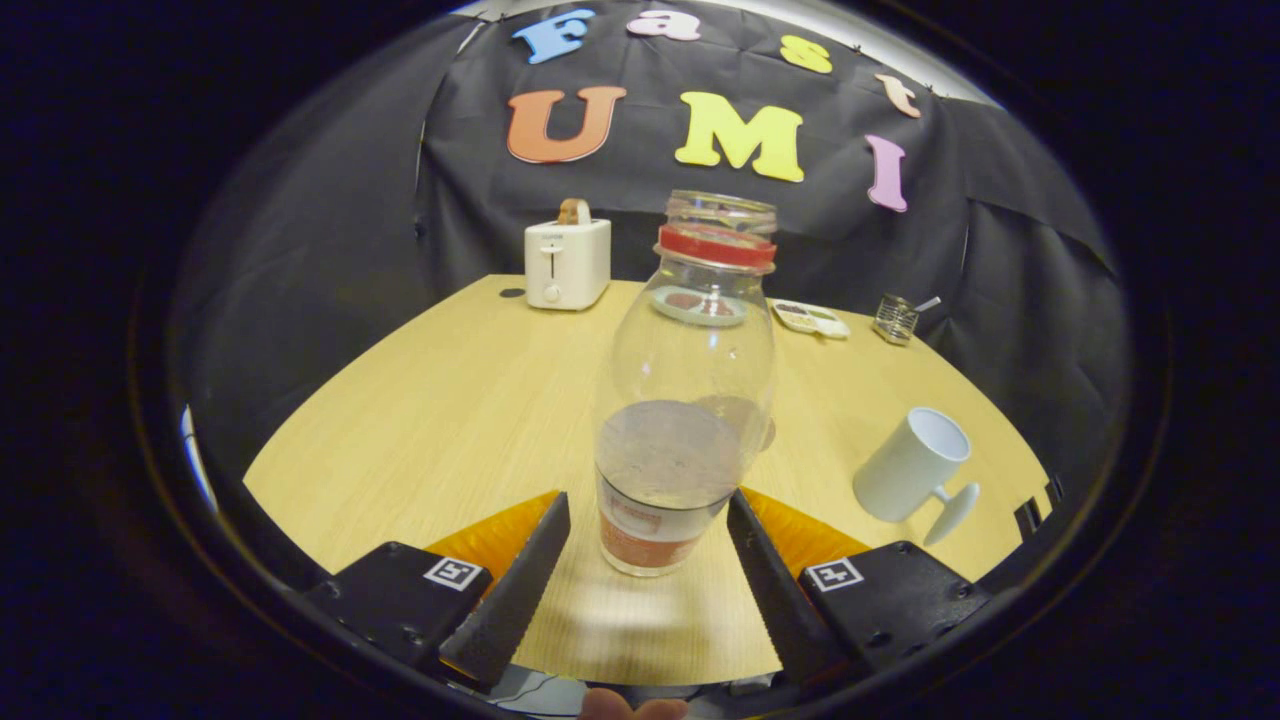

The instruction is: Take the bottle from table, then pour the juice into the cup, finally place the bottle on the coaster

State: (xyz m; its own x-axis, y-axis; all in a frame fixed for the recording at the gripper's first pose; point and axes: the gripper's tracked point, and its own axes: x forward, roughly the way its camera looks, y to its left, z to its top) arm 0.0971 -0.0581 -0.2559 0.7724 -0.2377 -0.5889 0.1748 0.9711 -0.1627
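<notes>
Nearest to us, the gripper (pixel 645 560) sits with its two fingers spread wide, and the bottle (pixel 690 400) stands upright on the table (pixel 450 420) right between their tips. Neither finger looks to be pressing on it; the right one seems close to the bottle's lower wall, the left one has a clear gap, so nothing is held yet.

The bottle is clear plastic, its cap off, a red ring round the neck, and dark juice fills only the lower part. That matters, I'd say: the weight sits low, so a grip around the labelled base band should carry it steadily.

The job right now is the pick-up. Best play: slide forward a touch so the bottle sits deeper between the fingers, centre it so both close together, then squeeze gently, because thin plastic could buckle or skid sideways if one finger lands first.

Off to the right, well apart, the white cup (pixel 915 465) waits for the pour. Beyond the bottle, a round coaster (pixel 698 306) lies farther back on the table, with a toaster (pixel 567 262) behind on the left.
</notes>
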